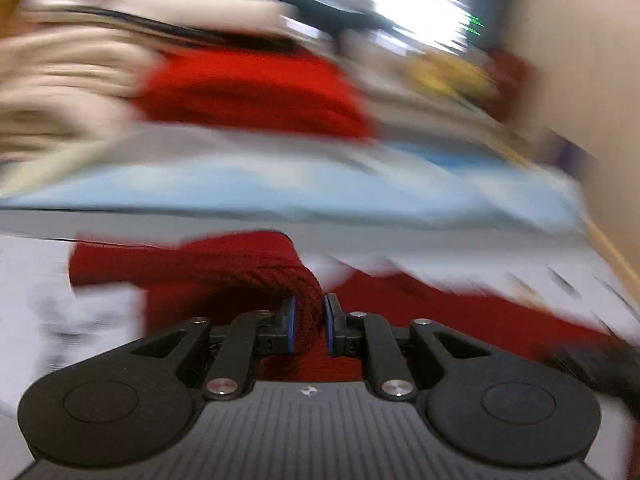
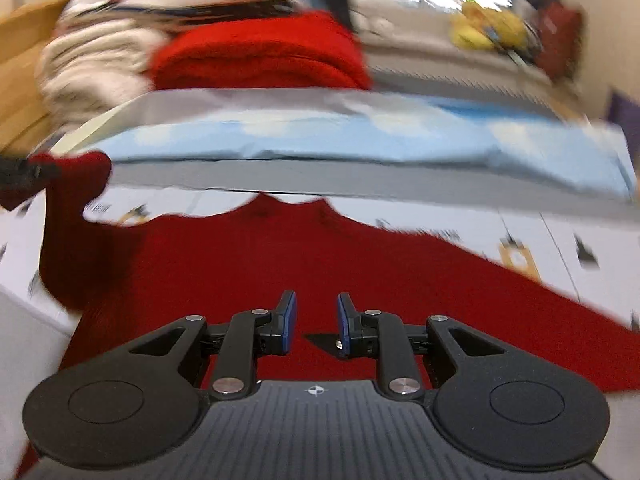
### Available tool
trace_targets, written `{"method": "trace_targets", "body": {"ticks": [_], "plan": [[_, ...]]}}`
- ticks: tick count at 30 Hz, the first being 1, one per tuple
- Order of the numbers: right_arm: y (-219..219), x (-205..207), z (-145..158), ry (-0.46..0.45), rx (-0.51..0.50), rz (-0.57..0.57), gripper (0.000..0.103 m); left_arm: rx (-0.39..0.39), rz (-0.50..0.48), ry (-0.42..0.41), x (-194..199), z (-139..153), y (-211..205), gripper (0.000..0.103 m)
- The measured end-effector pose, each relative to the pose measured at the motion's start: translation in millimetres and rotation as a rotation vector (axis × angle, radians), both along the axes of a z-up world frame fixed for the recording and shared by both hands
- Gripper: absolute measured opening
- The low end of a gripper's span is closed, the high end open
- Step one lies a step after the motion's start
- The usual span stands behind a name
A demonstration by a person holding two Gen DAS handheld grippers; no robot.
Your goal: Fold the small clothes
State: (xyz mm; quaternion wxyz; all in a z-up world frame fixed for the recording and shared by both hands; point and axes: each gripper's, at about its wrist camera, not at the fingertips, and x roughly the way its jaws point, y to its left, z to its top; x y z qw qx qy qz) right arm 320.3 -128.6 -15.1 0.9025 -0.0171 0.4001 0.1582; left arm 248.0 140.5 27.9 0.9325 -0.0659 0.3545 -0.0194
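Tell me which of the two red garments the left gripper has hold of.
The dark red knit sweater spread in front: the left gripper pinches its fabric. The brighter red folded garment lies untouched on the pile behind.

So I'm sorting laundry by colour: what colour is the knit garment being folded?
Dark red knit garment, clearest in the right wrist view.

No words, numbers or brand names can be read in either view. The only sign is a small round cross-hair mark on the ribbed grey housing of each tool, one in the left wrist view (image 1: 308, 391) and one in the right wrist view (image 2: 316, 391). The printed sheet (image 2: 560, 248) carries dark and yellow marks, too blurred to read.
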Motion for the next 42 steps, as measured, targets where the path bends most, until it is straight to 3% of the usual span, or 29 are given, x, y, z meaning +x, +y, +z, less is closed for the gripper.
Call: {"method": "trace_targets", "body": {"ticks": [2,4,8,12,15,18,21,25,32,35,37,40,41,42], "plan": [[-19.1,7.5,-3.3,0.039,0.038,-0.089,0.023,-0.065,-0.147,0.037,0.3,-1.7,-21.1,0.022],[-35.6,14.0,-7.5,0.076,0.075,-0.175,0.023,-0.092,-0.147,0.034,0.9,2.0,-17.1,0.026],[-61.8,23.1,-18.1,0.14,0.163,-0.315,0.023,-0.242,0.096,0.061,12.6,0.6,56.5,0.027],[-72.0,27.6,-26.6,0.185,0.242,-0.383,0.024,-0.142,0.343,0.121,22.6,-11.8,113.7,0.027],[-66.6,32.4,-35.8,0.224,0.276,-0.393,0.023,-0.18,0.416,0.172,26.1,-20.3,140.9,0.027],[-60.7,38.7,-53.5,0.3,0.339,-0.416,0.024,-0.223,0.421,0.186,31.2,-20.0,148.6,0.027],[-62.3,43.0,-83.3,0.432,0.432,-0.504,0.024,-0.196,0.394,0.182,27.8,-19.0,148.2,0.027],[-70.3,43.7,-124.2,0.56,0.481,-0.675,0.024,-0.189,0.377,0.199,25.8,-22.5,146.8,0.027],[-75.3,37.3,-126.1,0.575,0.551,-0.787,0.024,-0.195,0.385,0.218,26.8,-27.3,147.3,0.027],[-74.7,32.9,-122.7,0.59,0.525,-0.791,0.039,-0.185,0.375,0.225,29.1,-30.4,142.9,0.027],[-79.7,37.5,-130.9,0.611,0.499,-0.809,0.041,-0.181,0.37,0.232,30.8,-32.1,139.9,0.027],[-88.1,42.8,-136.8,0.617,0.544,-0.843,0.04,-0.169,0.352,0.243,33.8,-37.7,133.3,0.027],[-89.8,43.3,-136.0,0.601,0.549,-0.837,0.032,-0.164,0.347,0.248,34.7,-40.1,130.8,0.027],[-89.9,45.1,-133.2,0.571,0.544,-0.823,0.008,-0.158,0.346,0.253,35.2,-42.7,128.5,0.027]]}}
